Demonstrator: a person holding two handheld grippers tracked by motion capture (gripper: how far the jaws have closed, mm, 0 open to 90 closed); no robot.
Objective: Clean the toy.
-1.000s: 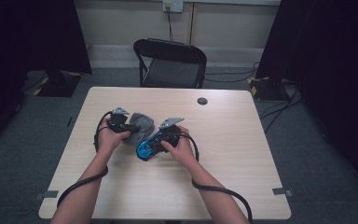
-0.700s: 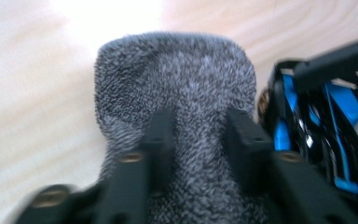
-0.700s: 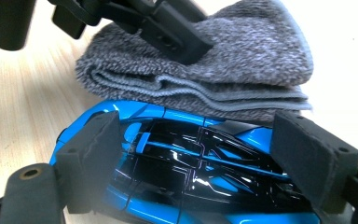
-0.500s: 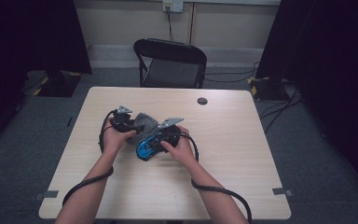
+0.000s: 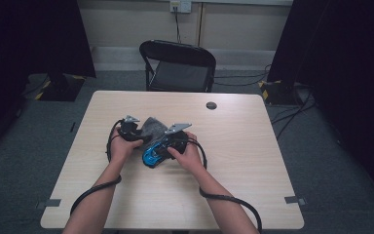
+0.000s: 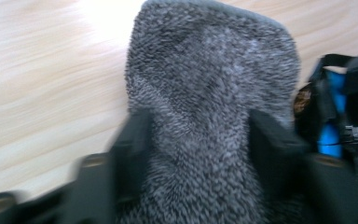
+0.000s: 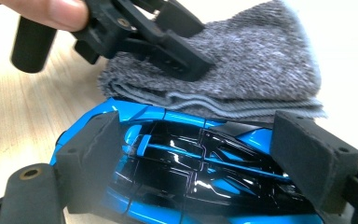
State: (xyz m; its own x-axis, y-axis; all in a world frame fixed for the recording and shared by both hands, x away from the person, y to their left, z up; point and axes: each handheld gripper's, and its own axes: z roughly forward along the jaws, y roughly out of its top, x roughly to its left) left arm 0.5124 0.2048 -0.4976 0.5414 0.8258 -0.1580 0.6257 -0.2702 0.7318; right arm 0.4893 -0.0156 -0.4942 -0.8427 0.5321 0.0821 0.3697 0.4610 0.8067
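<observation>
A folded grey terry cloth [image 6: 209, 93] fills the gap between my left gripper's [image 6: 198, 135] black jaws. They have just been closing and now press on its two sides. In the high view the cloth [image 5: 152, 126] lies at mid-table, with the left gripper [image 5: 143, 134] on it from the left. My right gripper [image 7: 196, 149] is shut on a glossy blue and black toy car [image 7: 191, 163], one pad on each side. The cloth [image 7: 251, 70] rests against the car's far edge. From above, the car [image 5: 151, 157] sits tilted in the right gripper [image 5: 158, 148].
The light wooden table [image 5: 243, 161] has a small black round thing [image 5: 211, 105] near its far edge. A black folding chair [image 5: 177, 68] stands behind the table. Cables trail from both grippers over the near edge.
The left gripper has shifted slightly toward the car and sits deeper on the cloth. The right hand and the car have stayed where they were.
</observation>
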